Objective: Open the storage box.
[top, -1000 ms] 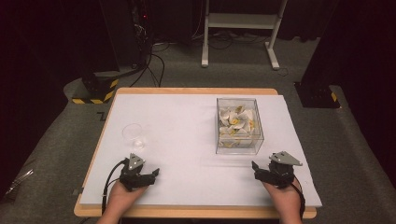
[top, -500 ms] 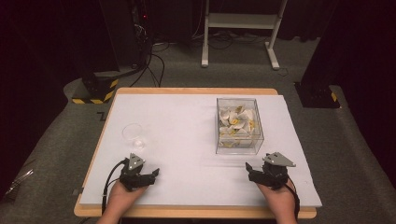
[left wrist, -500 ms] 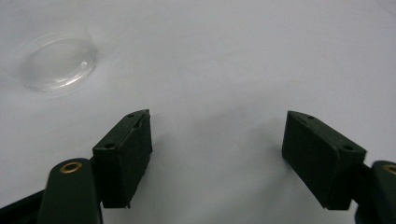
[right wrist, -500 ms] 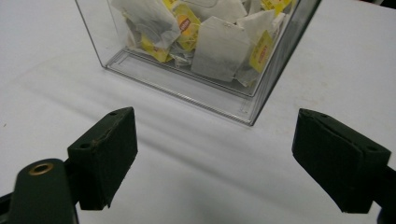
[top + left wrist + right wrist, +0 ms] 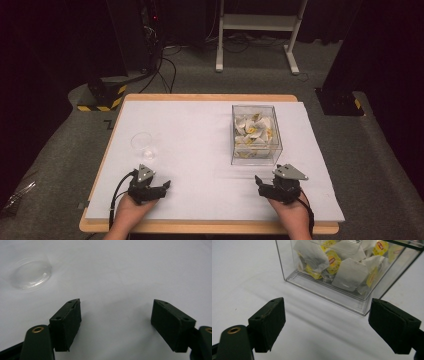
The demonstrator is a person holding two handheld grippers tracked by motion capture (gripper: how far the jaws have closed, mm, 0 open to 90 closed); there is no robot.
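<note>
Resting on tabletop, both grippers released, empty. Right gripper nearer clear box of tea bags, box at 11 o'clock, close ahead. Left gripper has clear cup at 11 o'clock. Judgement: right reaches box first.

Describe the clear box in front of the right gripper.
The box is a clear, hard-looking plastic cube with a thick base, standing upright on the white table cover. It holds a loose heap of white tea bags with yellow tags. The right gripper sits just short of it, jaws open, not touching.
</note>
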